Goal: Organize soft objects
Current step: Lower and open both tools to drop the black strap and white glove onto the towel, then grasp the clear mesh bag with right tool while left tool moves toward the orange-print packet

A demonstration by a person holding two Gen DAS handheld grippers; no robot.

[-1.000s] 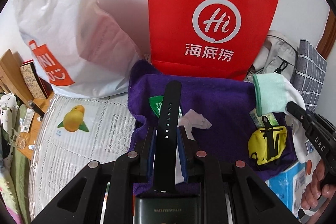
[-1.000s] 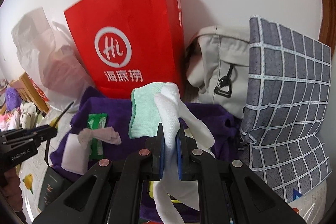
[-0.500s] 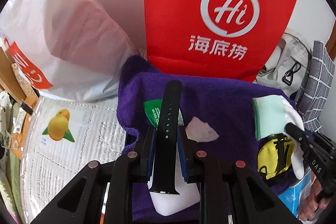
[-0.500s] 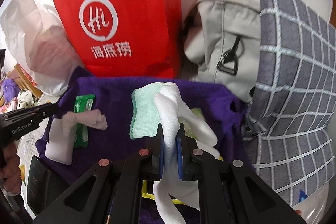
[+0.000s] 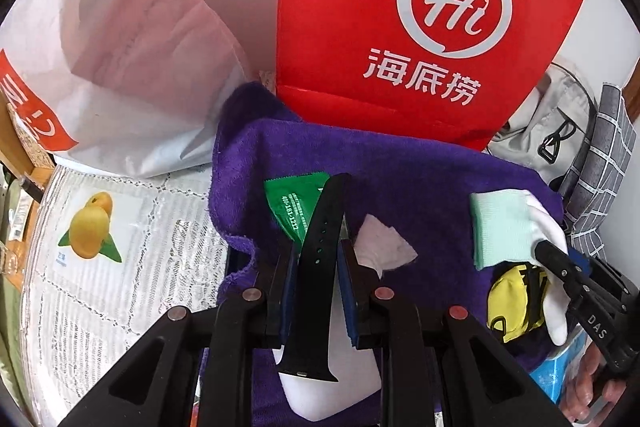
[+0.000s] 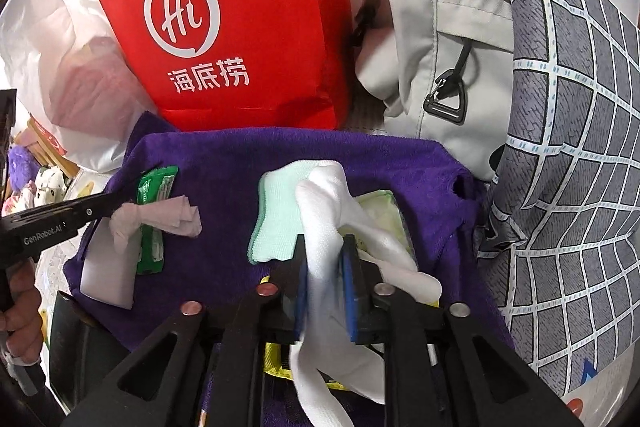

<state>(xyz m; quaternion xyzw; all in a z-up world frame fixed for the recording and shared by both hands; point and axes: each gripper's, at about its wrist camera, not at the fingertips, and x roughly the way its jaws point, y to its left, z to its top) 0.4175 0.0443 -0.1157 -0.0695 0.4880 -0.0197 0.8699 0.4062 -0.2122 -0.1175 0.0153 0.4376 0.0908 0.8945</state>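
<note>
The black strap (image 5: 318, 259), pinched mid-length in the left gripper (image 5: 318, 267), looks light, rubbery and bendy, so a middle hold suits it. The right gripper (image 6: 326, 267) clamps a limp white glove (image 6: 324, 223). Both hang low over the purple towel (image 6: 248, 163), pointing toward the red bag (image 5: 400, 27).

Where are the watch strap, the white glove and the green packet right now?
watch strap (image 5: 318, 259), left wrist view, mid-strap by the holes.
white glove (image 6: 320, 247), right wrist view, bunched fabric.
green packet (image 6: 154, 195), right wrist view, upper half.
</note>
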